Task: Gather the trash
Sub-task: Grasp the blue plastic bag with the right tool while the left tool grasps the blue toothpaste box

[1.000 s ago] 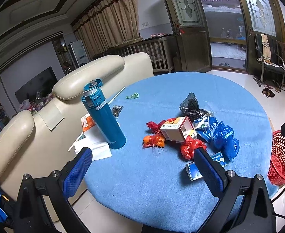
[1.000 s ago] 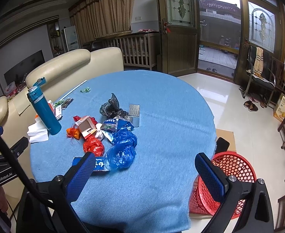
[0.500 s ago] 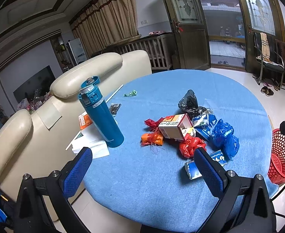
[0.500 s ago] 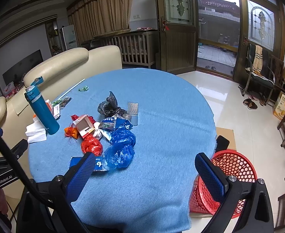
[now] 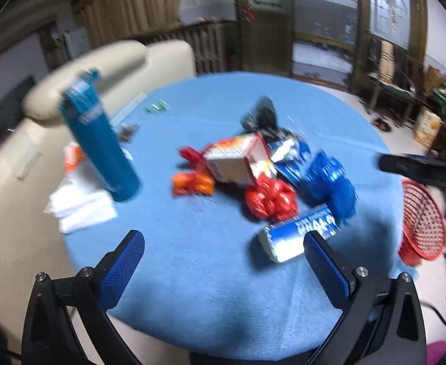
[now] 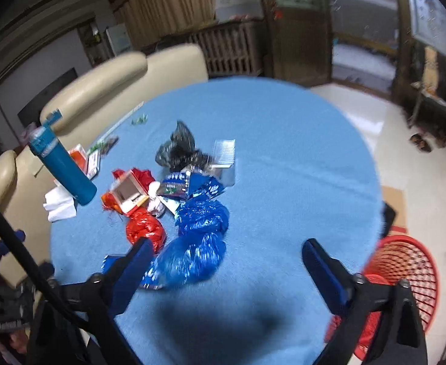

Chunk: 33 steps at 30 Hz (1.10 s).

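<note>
Both grippers are hanging over the blue-clothed desk [image 6: 283,152], the left gripper [image 5: 224,269] with jaws spread and empty, the right gripper [image 6: 227,269] with jaws just closing a little yet holding nothing, while the trash pile [image 6: 189,194] is lying mid-desk and the red basket [image 6: 405,273] is standing beside its edge.

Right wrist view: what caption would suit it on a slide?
Open hand-held gripper over a blue table strewn with trash, nearest a crumpled blue bag, red basket alongside.
</note>
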Tool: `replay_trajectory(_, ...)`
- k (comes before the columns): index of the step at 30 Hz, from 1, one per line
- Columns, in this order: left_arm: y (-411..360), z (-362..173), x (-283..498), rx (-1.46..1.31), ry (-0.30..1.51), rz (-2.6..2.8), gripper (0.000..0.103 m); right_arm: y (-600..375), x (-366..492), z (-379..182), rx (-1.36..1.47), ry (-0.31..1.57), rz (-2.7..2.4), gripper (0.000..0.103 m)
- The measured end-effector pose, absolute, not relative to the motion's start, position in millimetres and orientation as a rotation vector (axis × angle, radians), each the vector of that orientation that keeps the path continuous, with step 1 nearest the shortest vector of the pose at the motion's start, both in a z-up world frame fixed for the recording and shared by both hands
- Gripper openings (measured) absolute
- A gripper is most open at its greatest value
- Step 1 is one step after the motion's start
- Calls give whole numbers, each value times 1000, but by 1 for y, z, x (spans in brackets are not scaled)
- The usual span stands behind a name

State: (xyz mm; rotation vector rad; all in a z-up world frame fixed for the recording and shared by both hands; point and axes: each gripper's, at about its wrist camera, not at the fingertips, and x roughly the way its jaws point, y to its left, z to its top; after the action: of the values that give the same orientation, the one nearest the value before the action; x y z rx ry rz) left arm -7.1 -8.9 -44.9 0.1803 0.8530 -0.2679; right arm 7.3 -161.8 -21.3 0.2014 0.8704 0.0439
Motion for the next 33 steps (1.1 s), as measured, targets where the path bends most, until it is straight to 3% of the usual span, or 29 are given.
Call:
replay_trajectory(5,-10,-65,7,156,912,-378,103,-157,68,-64,324,991,174,84)
replay_trajectory(7,-12,-69,11,157,921,-423,103,-155,80,-79,362,1046,193,77)
replay_trajectory(9,-17,-74,15,170,921,-467,103,-153,90,-97,379,1121,208,59)
replay_trajectory(12,-27,-81,21,186,944,-516,103,-157,92,-112,437,1167,227,51)
replay_trajectory(22,-73,-97,22,371,861,-642,103,-212,42,-95,495,1109,158,49)
replay_trajectory(28,-84,-120,27,463,902,-682,102,-250,-2,-86,592,1070,131,49)
replay_trajectory(29,-83,-122,29,462,918,-686,92,-255,-9,-84,605,1061,125,49)
replay_trajectory(30,-82,-124,29,454,937,-692,75,-261,-16,-82,621,1052,118,49)
replay_trajectory(32,-82,-127,31,445,969,-690,59,-272,-27,-79,650,1030,105,49)
replay_trajectory(33,-82,-128,31,448,970,-682,57,-277,-32,-77,657,1017,95,49)
